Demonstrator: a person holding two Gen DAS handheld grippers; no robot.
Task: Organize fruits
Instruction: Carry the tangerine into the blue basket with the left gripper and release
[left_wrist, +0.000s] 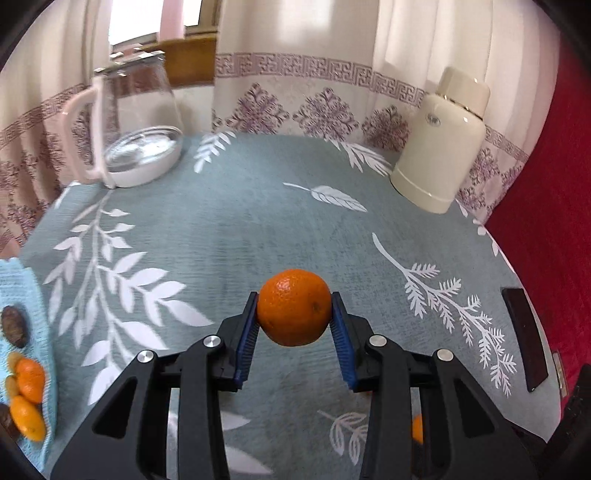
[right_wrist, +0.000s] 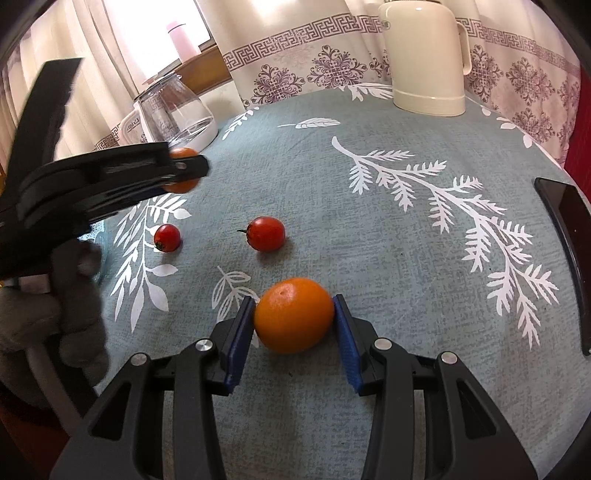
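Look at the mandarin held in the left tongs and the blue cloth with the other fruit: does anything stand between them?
Nothing visible does. The left tongs grip the mandarin above the tablecloth, and the stretch toward the blue cloth at the left edge is bare. The glass kettle stands farther back, off that path.

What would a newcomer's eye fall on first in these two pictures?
Two oranges: one orange clamped in the left gripper above the tablecloth, another orange between the right gripper's jaws. Beyond lie two cherry tomatoes.
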